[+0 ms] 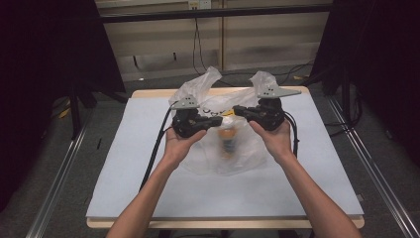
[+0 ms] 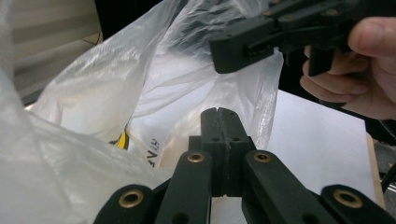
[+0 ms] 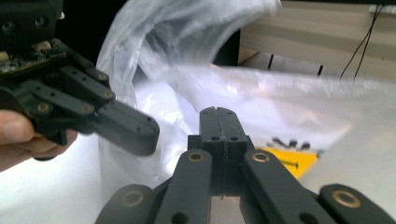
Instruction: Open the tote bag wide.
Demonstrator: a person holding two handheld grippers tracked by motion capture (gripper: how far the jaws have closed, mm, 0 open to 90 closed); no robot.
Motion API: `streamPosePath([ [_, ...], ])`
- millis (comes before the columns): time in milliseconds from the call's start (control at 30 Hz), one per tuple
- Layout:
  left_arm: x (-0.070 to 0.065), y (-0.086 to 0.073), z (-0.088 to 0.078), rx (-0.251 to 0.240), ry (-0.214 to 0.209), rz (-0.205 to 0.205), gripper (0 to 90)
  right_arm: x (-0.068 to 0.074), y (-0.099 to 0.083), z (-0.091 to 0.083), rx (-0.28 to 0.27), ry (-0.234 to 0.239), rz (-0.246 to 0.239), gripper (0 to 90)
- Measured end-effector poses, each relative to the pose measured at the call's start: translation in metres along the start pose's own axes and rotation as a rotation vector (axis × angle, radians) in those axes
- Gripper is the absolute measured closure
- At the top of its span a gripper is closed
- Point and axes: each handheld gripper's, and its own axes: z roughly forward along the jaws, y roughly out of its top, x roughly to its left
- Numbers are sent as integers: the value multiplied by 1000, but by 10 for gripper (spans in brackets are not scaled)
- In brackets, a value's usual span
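Observation:
A translucent white plastic bag (image 1: pixel 218 148) lies on the blue-grey mat (image 1: pixel 148 188), its two handles sticking up at the back. Inside it shows a blurred orange thing (image 1: pixel 229 140). My left gripper (image 1: pixel 216 120) is held over the bag's upper left with its jaws pressed together, and no plastic is seen between them (image 2: pixel 218 111). My right gripper (image 1: pixel 237 110) faces it from the right, also shut, with its jaw tips (image 3: pixel 218 111) in front of the bag's wall. The two tips are close to each other above the bag's mouth. A yellow print (image 3: pixel 289 161) shows on the bag.
The mat covers a wooden table (image 1: pixel 148 93) whose edge shows at the back. Black cables (image 1: pixel 156 148) trail from the grippers across the mat. Dark stands and curtains flank the table, with metal rails (image 1: pixel 59 178) on the floor.

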Motion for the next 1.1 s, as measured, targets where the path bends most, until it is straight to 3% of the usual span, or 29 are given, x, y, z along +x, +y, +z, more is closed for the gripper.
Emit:
streamPosePath([
  [367, 11, -26, 11, 32, -2, -53, 900, -8, -35, 7, 28, 19, 51, 900],
  [567, 13, -39, 8, 47, 2, -62, 900, -7, -47, 8, 38, 22, 48, 900],
  [733, 17, -54, 10, 36, -6, -100, 900, -11, -61, 8, 65, 19, 46, 900],
  [1100, 17, -77, 20, 112, -4, -83, 900, -16, -88, 12, 88, 36, 89, 900],
])
